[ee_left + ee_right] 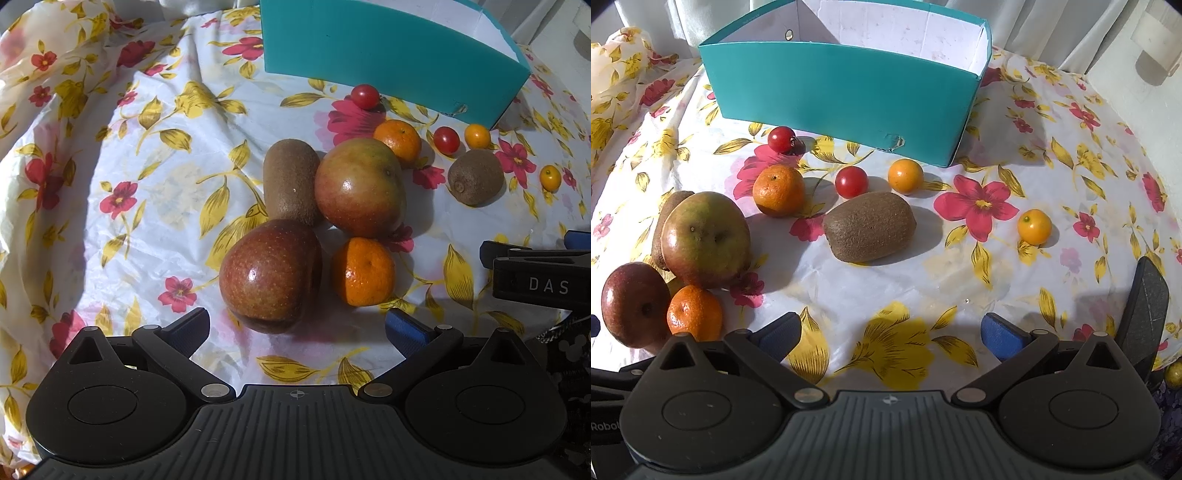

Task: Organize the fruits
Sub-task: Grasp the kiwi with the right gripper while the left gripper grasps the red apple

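Fruits lie on a floral cloth in front of a teal box point(388, 62) point(842, 92), open on top and white inside. My left gripper point(297, 330) is open and empty, its fingers wide just short of a red apple point(271, 273). Beside the apple lie a tangerine point(364, 271), a mango point(360, 186) and a kiwi point(291, 181). My right gripper point(892, 334) is open and empty, a short way back from a second kiwi point(870, 225). Around that kiwi lie a tangerine point(779, 190), two cherry tomatoes point(851, 181) point(783, 139) and two small yellow fruits point(905, 176) point(1034, 226).
The floral cloth point(129, 155) is wrinkled and bunched up at the far left. The right gripper's body point(543, 278) shows at the right edge of the left wrist view. A dark object point(1145, 310) stands at the table's right edge. Curtains hang behind the box.
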`<state>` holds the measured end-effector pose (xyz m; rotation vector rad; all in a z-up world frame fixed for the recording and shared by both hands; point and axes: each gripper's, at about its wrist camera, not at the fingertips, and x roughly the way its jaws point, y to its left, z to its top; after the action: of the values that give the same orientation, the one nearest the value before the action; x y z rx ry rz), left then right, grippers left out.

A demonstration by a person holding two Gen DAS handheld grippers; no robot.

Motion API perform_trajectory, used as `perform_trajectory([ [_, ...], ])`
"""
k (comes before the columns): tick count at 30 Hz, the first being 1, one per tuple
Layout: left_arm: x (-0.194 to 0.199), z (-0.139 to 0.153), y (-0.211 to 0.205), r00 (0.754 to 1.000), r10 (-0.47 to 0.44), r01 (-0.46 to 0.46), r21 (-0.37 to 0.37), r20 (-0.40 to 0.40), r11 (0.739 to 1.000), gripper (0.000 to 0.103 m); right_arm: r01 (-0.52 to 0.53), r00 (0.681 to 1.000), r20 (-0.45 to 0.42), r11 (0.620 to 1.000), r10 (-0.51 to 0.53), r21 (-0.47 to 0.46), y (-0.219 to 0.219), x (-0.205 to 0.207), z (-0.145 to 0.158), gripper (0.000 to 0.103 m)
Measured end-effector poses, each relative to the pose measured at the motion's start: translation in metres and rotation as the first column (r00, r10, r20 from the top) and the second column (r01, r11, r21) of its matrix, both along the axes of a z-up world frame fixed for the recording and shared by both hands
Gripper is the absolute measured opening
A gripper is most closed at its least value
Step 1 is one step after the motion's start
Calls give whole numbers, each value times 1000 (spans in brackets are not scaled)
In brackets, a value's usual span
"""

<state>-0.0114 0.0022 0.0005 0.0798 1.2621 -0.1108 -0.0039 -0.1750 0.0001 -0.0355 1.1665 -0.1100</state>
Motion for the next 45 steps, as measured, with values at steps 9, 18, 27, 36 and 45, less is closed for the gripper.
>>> perform_trajectory([
  [9,-1,3,7,1000,-6,6,-20,12,1000,103,1,1000,14,1000,-2,19,1,-1,0,103],
  [18,-5,1,10,999,-27,29,-46,34,999,103,-26,996,86,999,24,30,-2,-5,-6,103],
  [27,-9,1,30,991,58,-47,-93,119,995,103,-106,969,233,992,86,75,-12,-9,-15,103],
  [36,2,-1,46,975,140,-107,-186,175,977,98,-104,963,256,993,86,60,-17,-1,-24,102],
  [45,11,-20,44,988,79,-60,-136,136,989,84,-106,963,253,993,88,56,-21,14,-30,91],
])
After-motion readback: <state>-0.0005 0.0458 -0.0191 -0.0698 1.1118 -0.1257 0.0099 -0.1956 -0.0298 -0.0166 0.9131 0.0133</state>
